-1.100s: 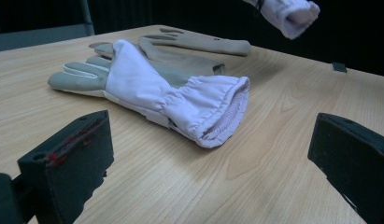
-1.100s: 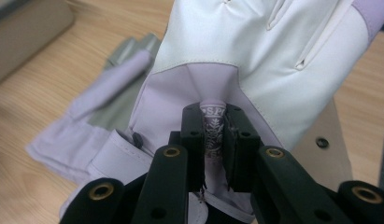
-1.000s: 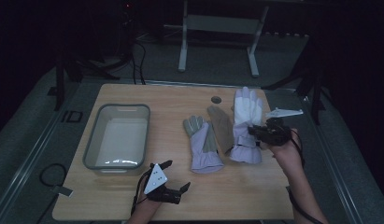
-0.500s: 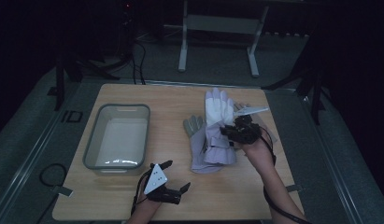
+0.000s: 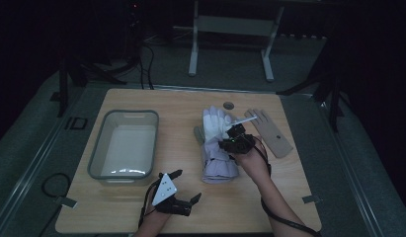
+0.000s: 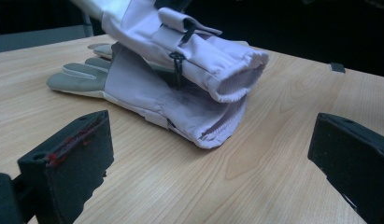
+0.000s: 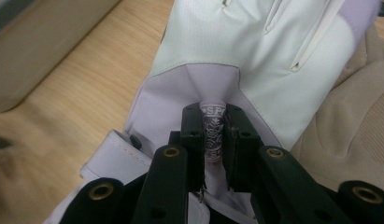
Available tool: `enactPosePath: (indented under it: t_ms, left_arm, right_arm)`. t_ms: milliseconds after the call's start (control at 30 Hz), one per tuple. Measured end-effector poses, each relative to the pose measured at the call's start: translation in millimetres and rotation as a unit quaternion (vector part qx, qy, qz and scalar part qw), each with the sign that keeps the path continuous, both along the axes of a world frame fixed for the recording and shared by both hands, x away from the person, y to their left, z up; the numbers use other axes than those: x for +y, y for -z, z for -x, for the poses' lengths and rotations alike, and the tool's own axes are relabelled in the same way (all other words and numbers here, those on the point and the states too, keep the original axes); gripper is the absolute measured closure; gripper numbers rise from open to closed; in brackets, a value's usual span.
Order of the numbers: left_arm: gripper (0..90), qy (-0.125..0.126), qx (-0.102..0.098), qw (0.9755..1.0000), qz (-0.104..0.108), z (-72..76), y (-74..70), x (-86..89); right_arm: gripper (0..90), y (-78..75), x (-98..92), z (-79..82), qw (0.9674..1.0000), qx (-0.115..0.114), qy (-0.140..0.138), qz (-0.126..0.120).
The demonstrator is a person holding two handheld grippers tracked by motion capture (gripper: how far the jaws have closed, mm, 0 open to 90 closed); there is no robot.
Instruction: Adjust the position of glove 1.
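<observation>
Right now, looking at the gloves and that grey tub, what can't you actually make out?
- Printed tag, right gripper view: the right hand-held gripper pinches it, so the lettering is cut off.
- Lower glove, high view: the upper glove lies over most of it.
- Small round thing, high view: too small to identify.
- Grey tub, high view: glare on its floor, so whether it holds liquid is unclear.

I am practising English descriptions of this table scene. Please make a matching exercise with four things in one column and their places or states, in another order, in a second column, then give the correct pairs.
Things:
1. grey tub
2. upper glove
3. tan card
4. left gripper

Places or states:
A. open, holding nothing
B. lying flat on the right of the table
C. standing on the left of the table
D. pinched by the right gripper

Pairs: 1-C, 2-D, 3-B, 4-A
</observation>
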State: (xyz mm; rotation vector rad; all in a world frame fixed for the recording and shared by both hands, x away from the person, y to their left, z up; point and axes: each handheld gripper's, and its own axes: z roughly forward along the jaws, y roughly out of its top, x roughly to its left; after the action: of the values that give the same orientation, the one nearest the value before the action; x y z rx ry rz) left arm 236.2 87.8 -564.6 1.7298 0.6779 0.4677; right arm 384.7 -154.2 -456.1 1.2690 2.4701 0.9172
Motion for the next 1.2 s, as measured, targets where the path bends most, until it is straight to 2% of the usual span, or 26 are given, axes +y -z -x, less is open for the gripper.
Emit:
enactPosePath:
  t_ms: [133,367,467,567,667,800,1000,1033,1100,1167,1200]
  left_arm:
    - [0.1,0.000,0.000,1.0000,0.000,-0.1,0.0,0.2]
    - [0.1,0.000,0.001,1.0000,0.002,-0.2,0.1,0.2]
    - [0.1,0.001,-0.003,1.0000,0.000,0.4,0.1,0.0]
    - [0.1,0.003,-0.008,1.0000,-0.003,1.1,0.1,-1.2]
    - [0.1,0.002,-0.005,1.0000,0.000,0.5,0.2,-0.6]
    - [0.1,0.002,-0.001,1.0000,0.001,0.1,0.1,-0.2]
    - [0.1,0.001,0.005,1.0000,0.001,-1.2,-0.1,0.0]
    - [0.1,0.000,0.007,1.0000,0.001,-1.5,-0.1,-0.2]
    - [0.1,-0.002,0.010,0.9999,0.000,-2.1,-0.1,-0.8]
    - [0.1,0.000,0.014,0.9999,0.002,-2.8,-0.2,-0.2]
    - [0.1,-0.001,0.017,0.9999,0.004,-3.2,-0.2,0.3]
  right_arm:
    - [79.5,9.1,6.9,-4.6,0.9999,0.005,0.003,0.015]
    - [79.1,27.5,15.9,-11.6,0.9993,0.023,0.020,0.023]
    - [78.7,34.2,18.1,-10.5,0.9993,0.023,0.020,0.024]
    - [77.1,37.3,19.2,-6.5,0.9992,0.006,0.028,0.029]
    - [73.2,38.7,19.5,-6.4,0.9991,0.007,0.031,0.027]
    - [64.5,32.8,19.5,-4.6,0.9996,-0.003,0.020,0.021]
    - [43.5,18.4,11.6,2.1,0.9996,-0.027,-0.009,-0.005]
    - [41.5,16.9,9.8,3.4,0.9996,-0.024,-0.011,-0.009]
    - [28.9,15.0,4.3,5.7,0.9994,-0.015,-0.021,-0.023]
    - [23.0,13.9,-2.5,8.8,0.9989,-0.035,-0.016,-0.028]
    - [19.2,13.3,-6.8,9.7,0.9989,-0.034,-0.011,-0.030]
